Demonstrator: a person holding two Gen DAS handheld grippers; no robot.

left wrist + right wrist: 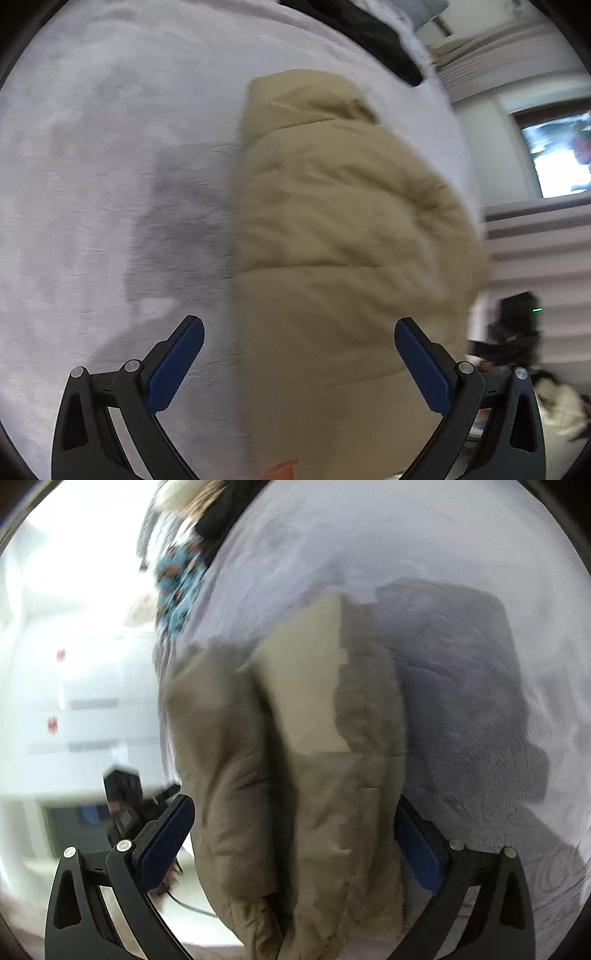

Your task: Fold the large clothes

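Puffer jacket (pixel 332 240) bunched on pale blanket (pixel 92 147), mid-fold.
Left gripper (pixel 299 336) spread wide, gripping nothing; right gripper (pixel 291 812) wide too, jacket between at 12 o'clock, ungripped. Next, probably: pinch hem, fold over.

a pale grey fleece bed cover (pixel 92 147) carries 1 beige puffer jacket (pixel 332 221), with a black garment (pixel 373 33) at its far edge.

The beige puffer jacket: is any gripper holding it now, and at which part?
Nothing is held. The jacket lies between the open jaws of the left gripper and the right gripper, but no pad presses on it.
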